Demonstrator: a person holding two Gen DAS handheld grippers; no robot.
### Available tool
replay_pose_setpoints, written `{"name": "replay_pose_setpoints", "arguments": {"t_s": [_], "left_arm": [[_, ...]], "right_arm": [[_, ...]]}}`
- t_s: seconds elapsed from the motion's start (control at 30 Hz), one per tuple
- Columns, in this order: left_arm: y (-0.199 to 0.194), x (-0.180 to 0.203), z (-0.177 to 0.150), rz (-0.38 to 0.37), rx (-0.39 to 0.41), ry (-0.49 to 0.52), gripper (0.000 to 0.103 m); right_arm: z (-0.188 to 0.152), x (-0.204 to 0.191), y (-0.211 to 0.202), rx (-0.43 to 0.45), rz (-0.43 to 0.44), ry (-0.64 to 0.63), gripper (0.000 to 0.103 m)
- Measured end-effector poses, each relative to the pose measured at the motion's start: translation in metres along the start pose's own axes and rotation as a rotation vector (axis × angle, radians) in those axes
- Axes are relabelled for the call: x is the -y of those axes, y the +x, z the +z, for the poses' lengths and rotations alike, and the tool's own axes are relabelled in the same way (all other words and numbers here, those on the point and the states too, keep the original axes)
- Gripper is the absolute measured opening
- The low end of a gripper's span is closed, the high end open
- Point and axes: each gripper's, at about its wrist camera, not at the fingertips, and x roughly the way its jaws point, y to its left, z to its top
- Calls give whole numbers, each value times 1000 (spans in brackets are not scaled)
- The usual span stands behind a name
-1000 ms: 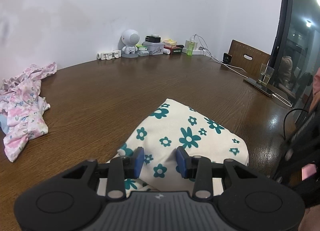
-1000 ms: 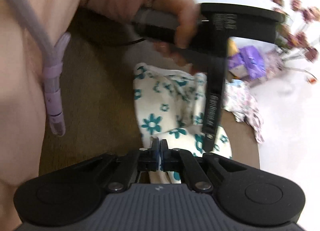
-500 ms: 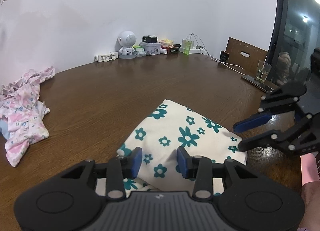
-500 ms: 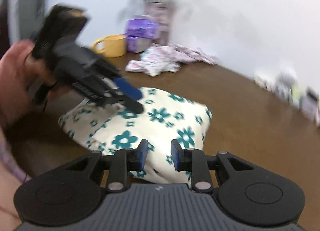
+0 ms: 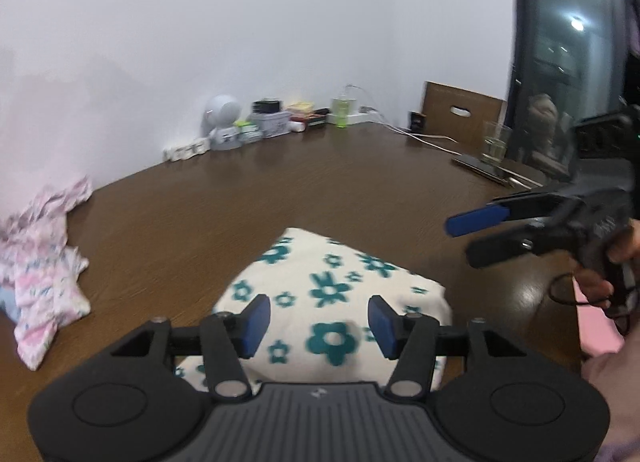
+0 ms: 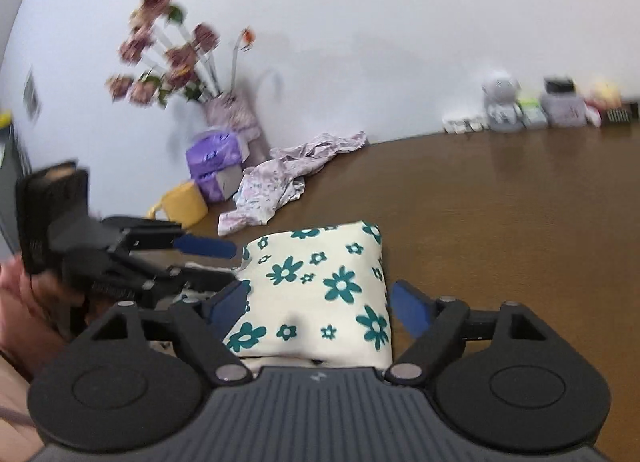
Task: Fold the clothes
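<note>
Both claws gape empty over the folded cloth [image 5: 340, 294]: left claw [image 5: 318, 320], right claw [image 6: 320, 304]; next, reach for the pink garment [image 5: 36, 262] lying off to the left claw's left

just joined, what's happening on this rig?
A person is folding clothes with two handheld grippers. The cream garment with teal flowers lies folded into a compact bundle on the brown table. Both the left gripper and the right gripper are open, hold nothing and are aimed at the bundle. A crumpled pink floral garment lies unfolded farther along the table, probably next.
</note>
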Motion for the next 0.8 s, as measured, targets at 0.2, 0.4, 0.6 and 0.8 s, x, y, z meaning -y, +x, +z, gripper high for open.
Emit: {"name": "replay_pose_setpoints", "arguments": {"t_s": [0.2, 0.4, 0.6, 0.8], "left_arm": [[5, 6, -4, -14, -42, 47, 53], [19, -7, -13, -26, -105, 28, 55], [24, -18, -20, -63, -113, 1, 52], [27, -24, -24, -86, -114, -22, 52]], "right_arm": [[-15, 34, 14, -45, 9, 209, 83], [-21, 50, 27, -79, 46, 305, 82], [-27, 55, 39, -114, 78, 345, 76], [-32, 59, 45, -112, 118, 396, 67]]}}
